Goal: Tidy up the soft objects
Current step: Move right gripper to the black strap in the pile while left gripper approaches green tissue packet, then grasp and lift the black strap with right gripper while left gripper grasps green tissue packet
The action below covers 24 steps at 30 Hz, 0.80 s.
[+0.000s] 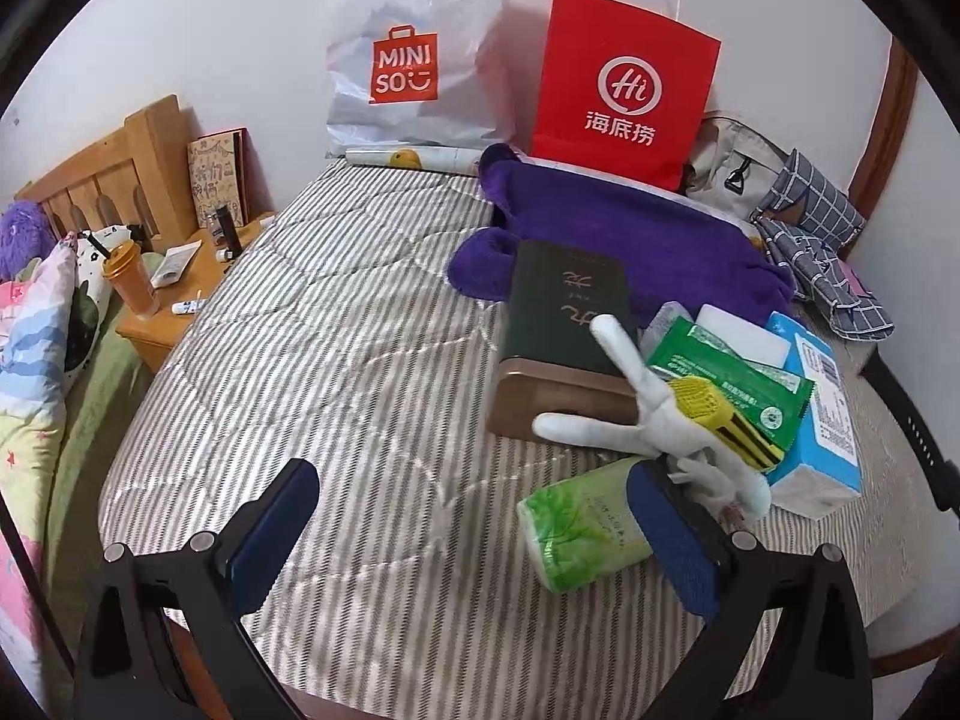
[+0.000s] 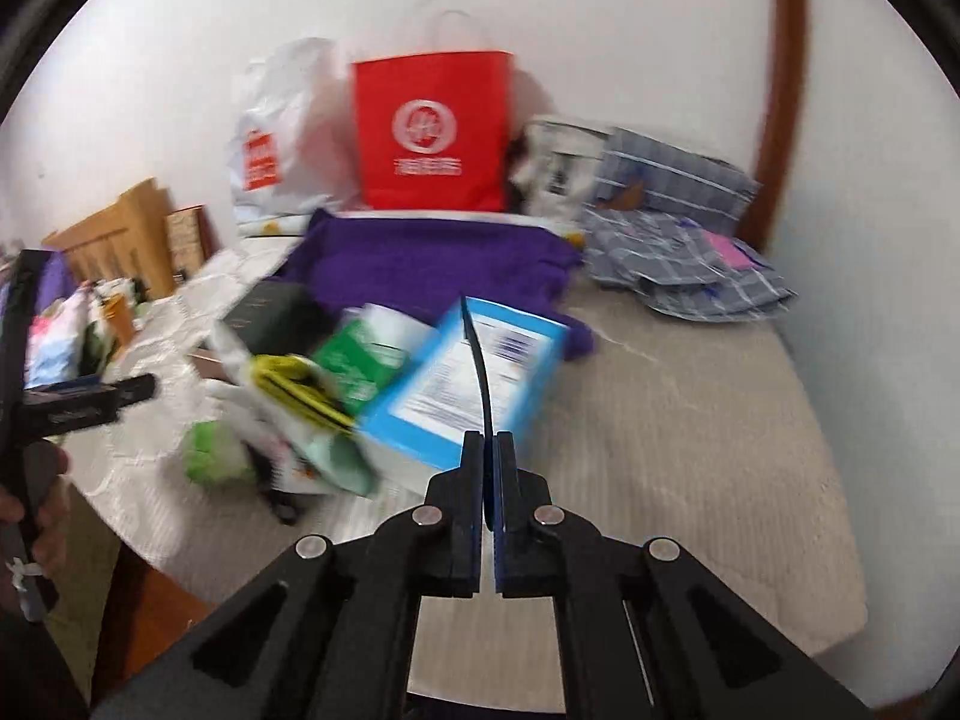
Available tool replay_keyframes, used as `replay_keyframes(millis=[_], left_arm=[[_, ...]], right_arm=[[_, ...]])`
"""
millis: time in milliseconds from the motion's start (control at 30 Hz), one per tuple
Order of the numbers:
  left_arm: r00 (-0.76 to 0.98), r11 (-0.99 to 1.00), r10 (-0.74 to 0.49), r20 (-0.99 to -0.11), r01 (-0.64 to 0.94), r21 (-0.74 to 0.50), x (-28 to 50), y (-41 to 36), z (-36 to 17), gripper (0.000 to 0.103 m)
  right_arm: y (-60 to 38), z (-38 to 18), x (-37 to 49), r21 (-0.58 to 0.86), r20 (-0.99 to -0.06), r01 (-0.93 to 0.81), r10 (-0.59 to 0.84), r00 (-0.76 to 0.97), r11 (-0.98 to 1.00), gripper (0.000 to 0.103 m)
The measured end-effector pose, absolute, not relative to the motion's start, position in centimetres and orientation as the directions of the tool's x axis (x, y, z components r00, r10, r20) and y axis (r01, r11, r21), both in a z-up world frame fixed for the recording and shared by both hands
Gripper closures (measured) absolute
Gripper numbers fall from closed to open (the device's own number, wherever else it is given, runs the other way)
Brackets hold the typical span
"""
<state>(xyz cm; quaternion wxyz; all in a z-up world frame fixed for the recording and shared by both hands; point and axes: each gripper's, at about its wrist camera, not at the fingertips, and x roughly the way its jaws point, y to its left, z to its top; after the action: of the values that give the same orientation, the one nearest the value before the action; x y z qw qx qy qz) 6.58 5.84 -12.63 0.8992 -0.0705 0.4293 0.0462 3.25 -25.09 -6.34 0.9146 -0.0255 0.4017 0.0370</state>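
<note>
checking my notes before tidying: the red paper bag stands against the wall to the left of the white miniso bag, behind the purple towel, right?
Not quite. The red paper bag stands to the right of the white Miniso bag, not the left. The rest holds: both lean against the wall, behind the purple towel. The left wrist view shows it clearly.

"MINISO" on the white plastic bag (image 1: pixel 414 54); "Hi 海底捞" on the red paper bag (image 1: pixel 624 90).

My left gripper (image 1: pixel 474 525) gapes wide above the striped mattress (image 1: pixel 336 324); my right gripper (image 2: pixel 487 450) is clamped closed over it.
</note>
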Motion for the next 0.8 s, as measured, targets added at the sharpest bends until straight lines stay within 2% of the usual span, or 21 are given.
replay_keyframes(millis=[167,500,800], left_arm=[[0.632,0.984,0.018,-0.775,-0.149,-0.098,7.1,5.2,-13.3,0.0],[0.616,0.978,0.054,-0.786,-0.19,-0.081,7.7,5.3,-14.1,0.0],[0.604,0.98,0.071,-0.794,-0.189,-0.056,8.2,5.3,-14.5,0.0]], right_arm=[[-28.8,-9.6,3.7,-0.012,-0.777,-0.024,0.005,0.629,1.0,0.101],[-31.9,-16.8,4.4,0.039,-0.85,-0.018,0.043,0.525,0.999,0.098],[-31.4,-18.5,7.2,0.051,-0.852,-0.042,0.066,0.519,0.998,0.098]])
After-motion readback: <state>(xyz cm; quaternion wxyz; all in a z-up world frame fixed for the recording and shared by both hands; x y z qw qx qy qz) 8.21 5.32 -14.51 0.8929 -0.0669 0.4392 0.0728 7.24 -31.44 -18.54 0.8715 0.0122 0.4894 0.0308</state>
